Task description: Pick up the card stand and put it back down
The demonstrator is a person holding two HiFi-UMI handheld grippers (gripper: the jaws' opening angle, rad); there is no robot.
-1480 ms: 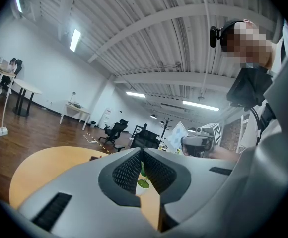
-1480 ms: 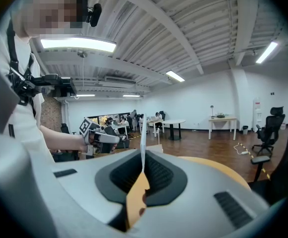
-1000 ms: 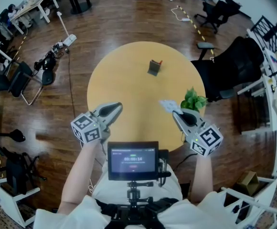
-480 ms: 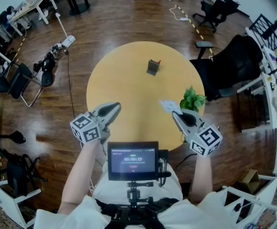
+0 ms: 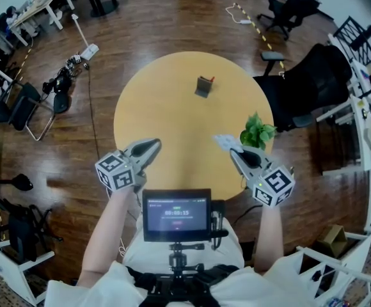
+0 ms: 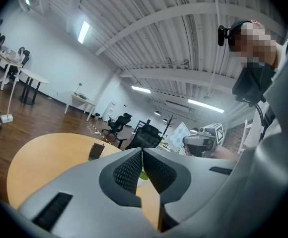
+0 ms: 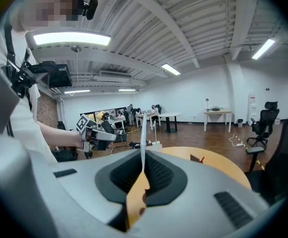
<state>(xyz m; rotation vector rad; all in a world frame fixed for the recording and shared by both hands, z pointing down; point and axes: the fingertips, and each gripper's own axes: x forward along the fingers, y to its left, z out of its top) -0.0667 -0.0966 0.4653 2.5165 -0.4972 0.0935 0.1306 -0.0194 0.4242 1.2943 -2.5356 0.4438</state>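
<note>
Head view: card stand toward the table's far edge, ahead between left gripper and right gripper; left gripper view: jaws pressed together, empty, stand ahead-left; right gripper view: jaws pinch a white card, stand ahead-right.

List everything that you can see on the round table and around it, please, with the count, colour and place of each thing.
table: one, light wood, round, middle of the floor
card stand: one, dark, far side of the table
plant: one, green, right edge of the table
card: one, white, in the right hand-held gripper's jaws
office chair: one, black, right of the table
screen: one, black, in front of the person's chest
left hand-held gripper: one, grey, shut and empty, over the table's near edge
right hand-held gripper: one, grey, shut on the card
</note>
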